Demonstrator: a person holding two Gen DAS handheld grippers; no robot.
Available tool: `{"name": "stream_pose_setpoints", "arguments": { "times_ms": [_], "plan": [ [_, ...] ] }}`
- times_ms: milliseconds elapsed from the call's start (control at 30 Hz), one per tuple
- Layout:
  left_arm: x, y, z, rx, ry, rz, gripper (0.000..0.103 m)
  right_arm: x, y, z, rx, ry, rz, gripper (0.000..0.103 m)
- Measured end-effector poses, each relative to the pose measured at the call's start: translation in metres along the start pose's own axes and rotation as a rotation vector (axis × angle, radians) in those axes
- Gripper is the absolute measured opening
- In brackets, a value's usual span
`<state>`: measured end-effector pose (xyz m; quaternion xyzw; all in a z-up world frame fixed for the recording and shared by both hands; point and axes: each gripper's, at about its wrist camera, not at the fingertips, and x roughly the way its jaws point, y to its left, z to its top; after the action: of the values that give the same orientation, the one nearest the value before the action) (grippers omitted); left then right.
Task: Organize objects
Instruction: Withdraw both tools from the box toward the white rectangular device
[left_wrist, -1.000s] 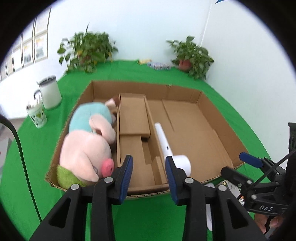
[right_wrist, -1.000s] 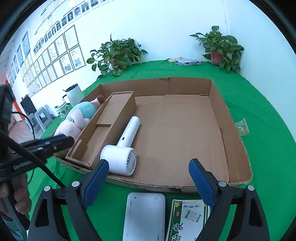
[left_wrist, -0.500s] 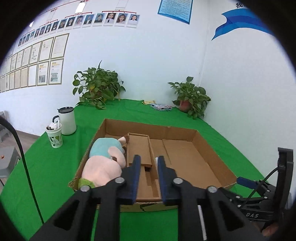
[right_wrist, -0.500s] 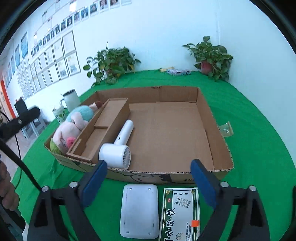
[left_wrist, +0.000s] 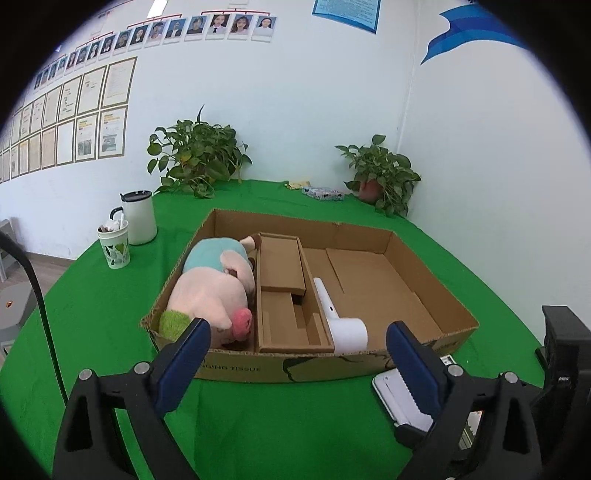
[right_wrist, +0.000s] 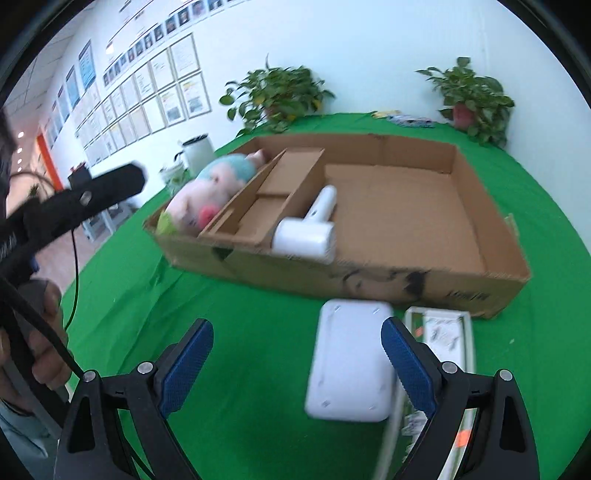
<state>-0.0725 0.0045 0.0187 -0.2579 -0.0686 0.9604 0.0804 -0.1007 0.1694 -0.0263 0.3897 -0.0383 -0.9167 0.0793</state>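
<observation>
The cardboard box (left_wrist: 236, 363) is seen on the green cloth, with the plush pig (left_wrist: 210, 295) at its left and the white hair dryer (left_wrist: 345, 325) near the front wall. The left gripper (left_wrist: 297, 352) is opening, nothing between its jaws.

From the right wrist, the right gripper (right_wrist: 297, 354) is held wide apart above the white flat case (right_wrist: 349, 360), gripping nothing.

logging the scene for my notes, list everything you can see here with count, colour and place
cardboard box: 1, brown, centre of table
plush pig: 1, pink and teal, box's left compartment
cardboard insert: 1, brown, beside the pig
hair dryer: 1, white, in box by insert
flat device: 1, white, on cloth before box
packet: 1, green and white, right of device
potted plants: 2, green, table's back
mug: 1, white, left
cup: 1, patterned, left
tablecloth: 1, green
left gripper: jaws opening, empty
right gripper: jaws open, empty
</observation>
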Motion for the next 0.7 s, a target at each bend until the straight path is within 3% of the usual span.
{"name": "stream_pose_setpoints", "arguments": {
  "times_ms": [300, 433, 567, 700],
  "plan": [
    [0.012, -0.014, -0.029, 0.064, 0.1, -0.027, 0.096, 0.027, -0.012, -0.037, 0.038, 0.087, -0.049, 0.092],
    [0.015, -0.02, -0.036, 0.088, 0.093, 0.039, 0.096, 0.029, -0.026, -0.045, 0.04, 0.088, -0.096, 0.092],
    [0.016, -0.018, -0.037, 0.08, 0.108, 0.034, 0.096, 0.032, -0.041, -0.039, 0.058, 0.091, -0.14, 0.092],
    [0.016, -0.017, -0.038, 0.08, 0.115, 0.03, 0.096, 0.033, -0.043, -0.035, 0.061, 0.083, -0.116, 0.092]
  ]
}}
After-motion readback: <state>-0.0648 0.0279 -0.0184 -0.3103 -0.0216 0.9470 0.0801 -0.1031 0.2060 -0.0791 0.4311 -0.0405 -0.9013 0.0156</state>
